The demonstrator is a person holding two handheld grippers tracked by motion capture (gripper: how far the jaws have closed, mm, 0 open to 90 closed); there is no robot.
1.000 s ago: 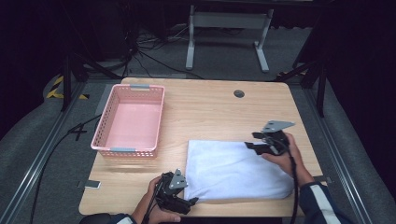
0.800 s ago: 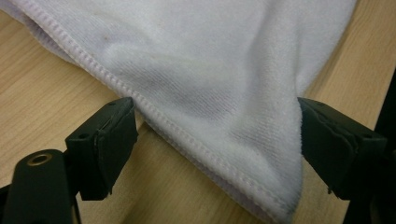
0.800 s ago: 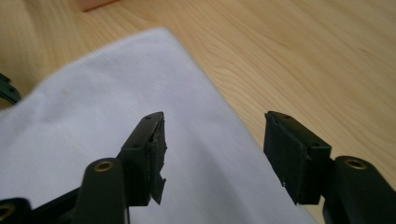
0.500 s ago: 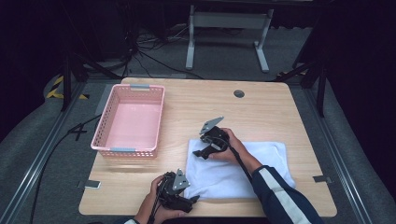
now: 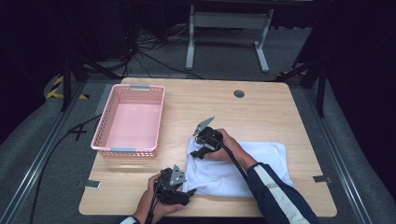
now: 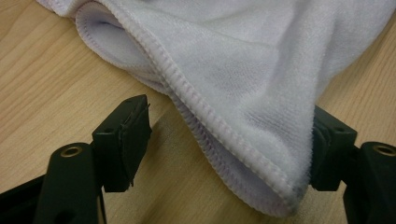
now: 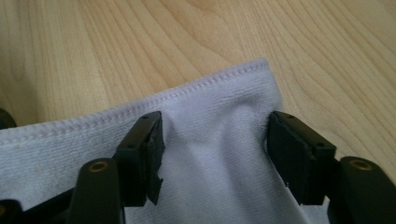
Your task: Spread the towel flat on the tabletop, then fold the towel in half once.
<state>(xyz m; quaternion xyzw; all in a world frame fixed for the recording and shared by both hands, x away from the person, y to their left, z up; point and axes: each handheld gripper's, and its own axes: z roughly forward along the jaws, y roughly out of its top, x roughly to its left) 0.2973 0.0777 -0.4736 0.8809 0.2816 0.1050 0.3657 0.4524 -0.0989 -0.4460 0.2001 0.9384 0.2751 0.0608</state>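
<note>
A white towel [image 5: 261, 163] lies flat on the wooden table [image 5: 261, 107]. My right gripper [image 5: 198, 150] is down on its far left corner. In the right gripper view the jaws [image 7: 217, 121] straddle that hemmed corner of the towel [image 7: 56, 154]; they have just been closing, with cloth between them and not pinched. My left gripper [image 5: 186, 192] is at the near left corner. Its jaws [image 6: 231, 114] have also been closing. There the towel's [image 6: 243, 60] folded corner leans on one jaw and stays clear of the other.
A pink plastic basket [image 5: 102, 130] stands at the left of the table, with nothing in it. A round cable hole [image 5: 239, 94] sits near the far edge. Bare wood lies beyond the towel. Metal stand legs and cables are on the floor behind.
My right hand has travelled left along the towel's far edge, from its right corner to its left corner. The left hand has stayed at the near left corner.
</note>
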